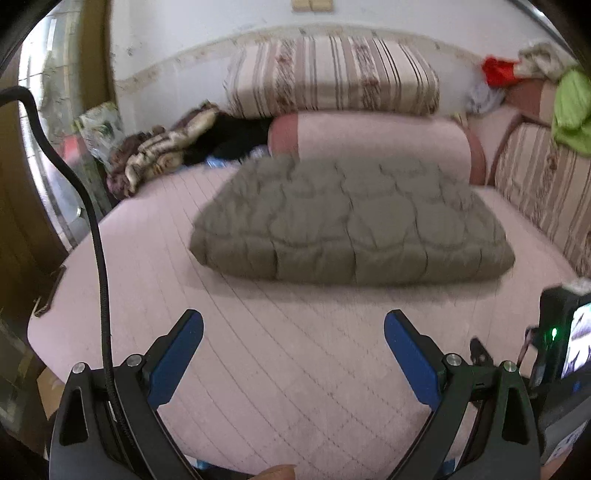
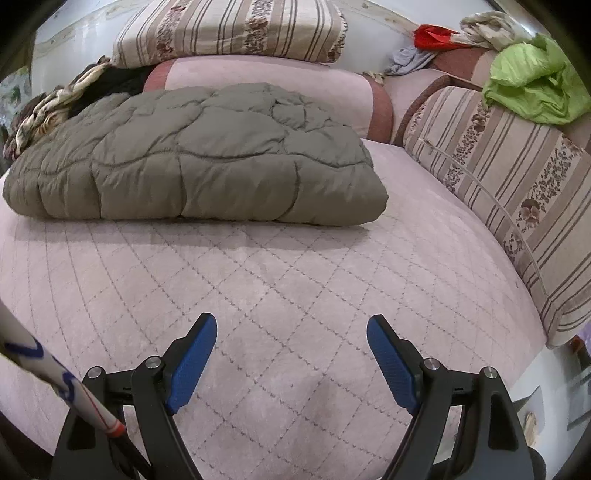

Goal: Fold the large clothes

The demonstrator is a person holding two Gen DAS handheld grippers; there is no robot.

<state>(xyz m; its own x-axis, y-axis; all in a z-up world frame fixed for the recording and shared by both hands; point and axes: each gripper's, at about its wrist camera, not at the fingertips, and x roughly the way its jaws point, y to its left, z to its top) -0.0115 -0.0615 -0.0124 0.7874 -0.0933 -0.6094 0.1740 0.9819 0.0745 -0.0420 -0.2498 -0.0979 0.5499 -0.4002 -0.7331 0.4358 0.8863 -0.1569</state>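
A grey-olive quilted padded garment (image 1: pixel 351 225) lies folded into a thick rectangle on the pink quilted bed cover (image 1: pixel 258 369). It also shows in the right wrist view (image 2: pixel 192 158), lying on the cover (image 2: pixel 277 295). My left gripper (image 1: pixel 293 325) is open and empty, above the cover in front of the garment. My right gripper (image 2: pixel 291 328) is open and empty too, in front of the garment's near edge and apart from it. The right gripper's body shows at the right edge of the left wrist view (image 1: pixel 561 332).
A pink bolster (image 2: pixel 266 85) and a striped floral cushion (image 2: pixel 229 29) lie behind the garment. A second striped cushion (image 2: pixel 509 192) lines the right side. Green (image 2: pixel 532 85) and red (image 2: pixel 432 35) cloths sit back right. Brown blankets (image 1: pixel 159 151) are heaped back left. A black cable (image 1: pixel 92 229) hangs at left.
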